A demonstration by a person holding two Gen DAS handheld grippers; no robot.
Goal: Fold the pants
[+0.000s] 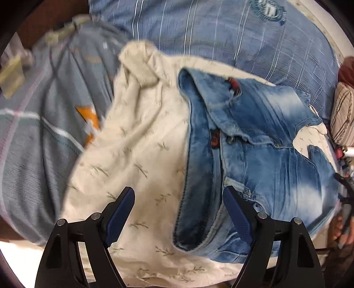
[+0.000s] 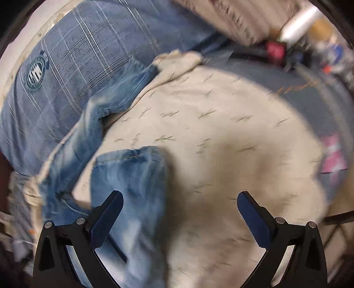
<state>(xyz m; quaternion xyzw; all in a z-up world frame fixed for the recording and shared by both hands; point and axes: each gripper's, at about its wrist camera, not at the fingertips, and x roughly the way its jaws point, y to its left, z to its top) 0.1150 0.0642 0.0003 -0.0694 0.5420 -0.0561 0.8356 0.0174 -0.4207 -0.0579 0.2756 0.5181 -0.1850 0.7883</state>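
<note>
Left gripper (image 1: 178, 200) above jeans (image 1: 254, 155) waistband, fingers wide, empty. Right gripper (image 2: 180, 203) over jeans leg, fingers wide, empty. Beneath: cream sheet (image 2: 221, 133), blue plaid pillow (image 2: 88, 44).

Round emblem on blue plaid pillow (image 2: 37, 73): teal and white crest with a ring of lettering; characters too small and blurred to read.
Same emblem, left wrist view (image 1: 268, 10): cut by the frame edge; unreadable.
Red tab at jeans (image 1: 254, 141) waistband (image 1: 215, 138): dark mark on it; not legible.
Cream printed sheet (image 2: 221, 133): sprig motifs only, no text.
Legible text overall: none.
</note>
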